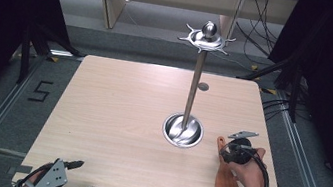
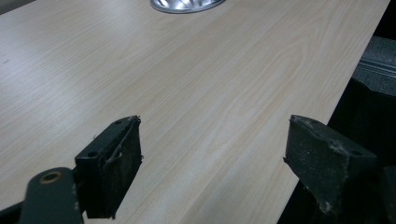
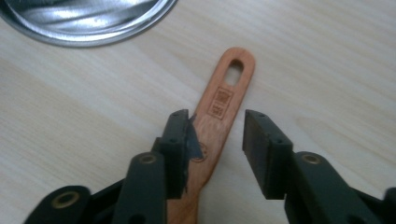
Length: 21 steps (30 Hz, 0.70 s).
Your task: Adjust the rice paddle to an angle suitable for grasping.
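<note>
right gripper [image 3: 215, 140] fingers spread, straddling the slotted handle of the flat reddish-brown wooden spatula [image 3: 219, 116], unclamped, lined up to pinch | spatula flat at table's 4 o'clock, beside round steel stand base [image 1: 183, 130] | left gripper [image 2: 212, 163] spread, idle at 7 o'clock | pale wood-grain table [image 1: 120, 116], dark curtained room

A steel hanging stand [image 1: 195, 85] rises from the wooden table [image 1: 115, 116].

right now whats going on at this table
A person works two hand-held grippers. The right gripper is open, its jaws straddling the handle of a wooden spatula lying flat beside the round base of a metal stand; it has not closed on it. The left gripper waits open at the table's near edge.
</note>
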{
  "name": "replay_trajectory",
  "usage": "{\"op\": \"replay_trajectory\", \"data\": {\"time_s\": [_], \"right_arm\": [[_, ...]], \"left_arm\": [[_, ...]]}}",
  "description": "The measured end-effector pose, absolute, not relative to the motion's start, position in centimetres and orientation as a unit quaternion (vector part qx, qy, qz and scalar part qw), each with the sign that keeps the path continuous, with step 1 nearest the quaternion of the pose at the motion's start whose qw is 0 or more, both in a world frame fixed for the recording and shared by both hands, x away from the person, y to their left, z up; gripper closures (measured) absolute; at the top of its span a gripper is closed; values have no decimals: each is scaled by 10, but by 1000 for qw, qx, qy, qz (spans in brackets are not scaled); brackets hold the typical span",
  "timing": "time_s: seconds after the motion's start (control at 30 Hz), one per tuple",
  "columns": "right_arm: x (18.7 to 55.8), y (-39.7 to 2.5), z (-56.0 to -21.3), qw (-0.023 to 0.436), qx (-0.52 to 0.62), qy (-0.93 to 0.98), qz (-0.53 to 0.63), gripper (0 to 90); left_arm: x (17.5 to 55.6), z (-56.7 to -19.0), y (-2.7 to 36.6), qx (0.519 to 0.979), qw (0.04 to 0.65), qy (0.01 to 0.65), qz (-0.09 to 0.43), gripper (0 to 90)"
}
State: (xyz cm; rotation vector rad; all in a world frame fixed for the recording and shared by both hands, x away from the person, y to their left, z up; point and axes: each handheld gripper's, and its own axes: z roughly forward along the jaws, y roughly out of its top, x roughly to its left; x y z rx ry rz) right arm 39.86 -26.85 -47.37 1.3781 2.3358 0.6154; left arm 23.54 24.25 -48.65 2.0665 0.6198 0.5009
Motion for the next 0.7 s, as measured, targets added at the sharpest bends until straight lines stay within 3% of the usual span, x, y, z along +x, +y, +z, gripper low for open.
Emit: {"op": "replay_trajectory", "data": {"time_s": [0.3, 0.7], "right_arm": [[409, -264, -473, 122, 530, 816, 196, 450], [421, -257, -474, 102, 518, 835, 154, 503]], "left_arm": [[235, -486, 242, 834, 447, 253, 202, 179], [234, -487, 241, 833, 447, 261, 194, 179]]}}
